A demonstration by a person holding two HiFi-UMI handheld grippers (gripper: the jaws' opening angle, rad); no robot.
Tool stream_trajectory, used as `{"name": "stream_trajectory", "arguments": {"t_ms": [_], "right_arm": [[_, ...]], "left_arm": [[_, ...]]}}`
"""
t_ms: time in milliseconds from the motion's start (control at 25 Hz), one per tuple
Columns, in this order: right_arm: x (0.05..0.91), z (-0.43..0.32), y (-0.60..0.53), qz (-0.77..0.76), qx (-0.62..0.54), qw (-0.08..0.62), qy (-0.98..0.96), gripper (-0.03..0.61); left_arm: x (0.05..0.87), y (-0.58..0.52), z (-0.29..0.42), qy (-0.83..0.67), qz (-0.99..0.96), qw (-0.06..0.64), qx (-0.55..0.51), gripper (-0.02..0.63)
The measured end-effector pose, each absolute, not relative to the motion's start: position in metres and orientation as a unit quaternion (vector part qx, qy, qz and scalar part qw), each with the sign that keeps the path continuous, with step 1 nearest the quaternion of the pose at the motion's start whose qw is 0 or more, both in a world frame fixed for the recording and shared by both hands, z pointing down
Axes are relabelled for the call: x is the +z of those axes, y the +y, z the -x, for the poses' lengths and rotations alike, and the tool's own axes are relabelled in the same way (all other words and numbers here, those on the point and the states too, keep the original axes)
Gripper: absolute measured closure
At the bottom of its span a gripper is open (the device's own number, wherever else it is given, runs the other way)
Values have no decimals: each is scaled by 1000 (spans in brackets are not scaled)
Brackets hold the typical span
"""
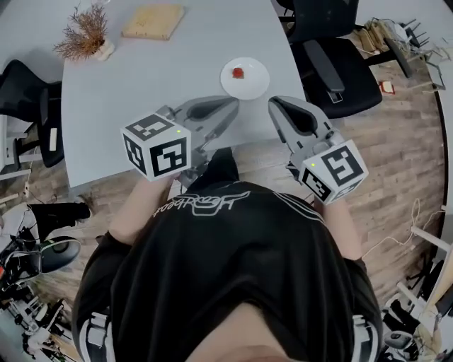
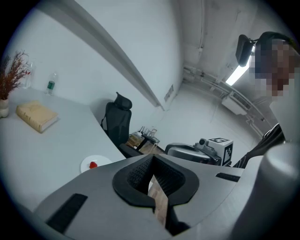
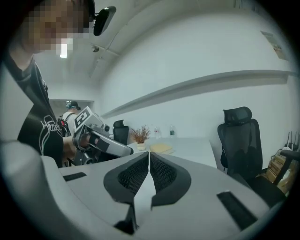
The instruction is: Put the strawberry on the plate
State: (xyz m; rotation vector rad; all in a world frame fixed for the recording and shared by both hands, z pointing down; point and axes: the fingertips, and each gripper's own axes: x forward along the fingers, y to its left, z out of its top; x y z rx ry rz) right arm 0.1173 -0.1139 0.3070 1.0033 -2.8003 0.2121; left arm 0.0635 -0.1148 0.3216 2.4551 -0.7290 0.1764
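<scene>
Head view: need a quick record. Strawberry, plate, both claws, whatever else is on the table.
strawberry: on the plate, near its middle
plate: white, on the grey table, towards the person's side
left claw: shut, empty, held up in front of the person
right claw: shut, empty, beside the left one
also on table: dried plant, tan slab, both at the far side
task state: strawberry already on plate

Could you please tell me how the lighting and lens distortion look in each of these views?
Head view: flat, dim, cool light, the table edges bowed by the lens, strawberry clear. Left gripper view: black round vignette, ceiling lamp glaring. Right gripper view: same vignette, wall ledge bowed, no strong shadows.
</scene>
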Motion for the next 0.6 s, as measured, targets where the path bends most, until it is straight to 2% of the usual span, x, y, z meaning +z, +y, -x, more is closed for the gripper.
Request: {"name": "stream_trajectory", "arguments": {"t_ms": [600], "right_arm": [[287, -114, -23, -286, 77, 69, -952, 569]], "left_arm": [[289, -30, -66, -285, -921, 262, 34, 607]]}}
